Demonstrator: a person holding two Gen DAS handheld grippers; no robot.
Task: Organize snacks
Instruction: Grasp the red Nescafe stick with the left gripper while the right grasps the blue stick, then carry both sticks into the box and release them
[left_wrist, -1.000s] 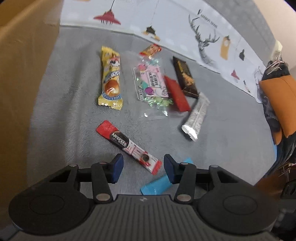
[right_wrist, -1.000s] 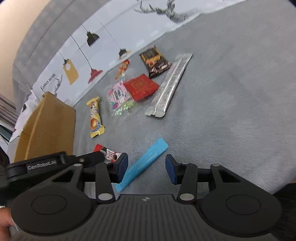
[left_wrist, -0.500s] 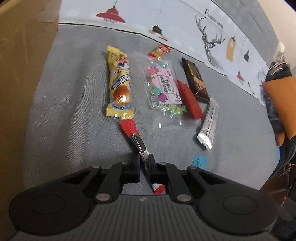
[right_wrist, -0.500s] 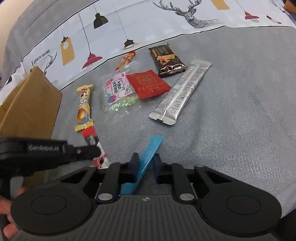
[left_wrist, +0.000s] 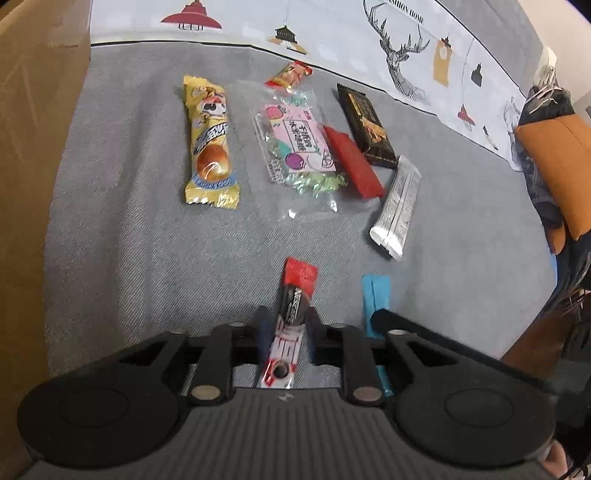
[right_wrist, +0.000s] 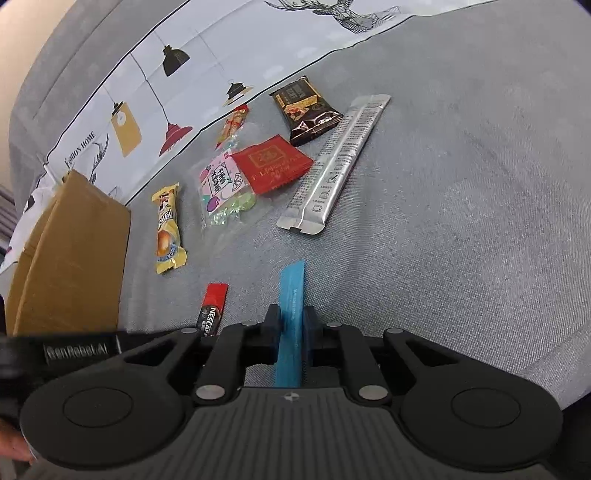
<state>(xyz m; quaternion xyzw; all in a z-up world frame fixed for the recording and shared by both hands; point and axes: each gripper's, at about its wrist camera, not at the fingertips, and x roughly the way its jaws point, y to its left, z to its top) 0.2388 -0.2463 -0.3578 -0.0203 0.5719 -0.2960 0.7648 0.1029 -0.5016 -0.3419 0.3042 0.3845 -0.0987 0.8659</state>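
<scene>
My left gripper (left_wrist: 286, 325) is shut on a red, black and white Nescafe stick (left_wrist: 293, 302) and holds it above the grey cloth. My right gripper (right_wrist: 291, 325) is shut on a blue stick packet (right_wrist: 291, 295), also lifted. The blue stick (left_wrist: 375, 295) and the right gripper's finger show at the right of the left wrist view. The Nescafe stick (right_wrist: 212, 310) shows at the left of the right wrist view. A brown cardboard box (right_wrist: 66, 254) stands at the left, and its wall fills the left edge of the left wrist view (left_wrist: 33, 184).
On the grey cloth lie a yellow bread snack (left_wrist: 210, 144), a clear candy bag with a pink label (left_wrist: 299, 147), a red sachet (left_wrist: 352, 162), a dark chocolate bar (left_wrist: 367, 129), a silver stick (left_wrist: 397, 206) and a small orange candy (left_wrist: 288, 75). An orange cushion (left_wrist: 554, 155) is at the right.
Both grippers closed from open onto their sticks and lifted them off the cloth. The two sticks now point forward, side by side.
</scene>
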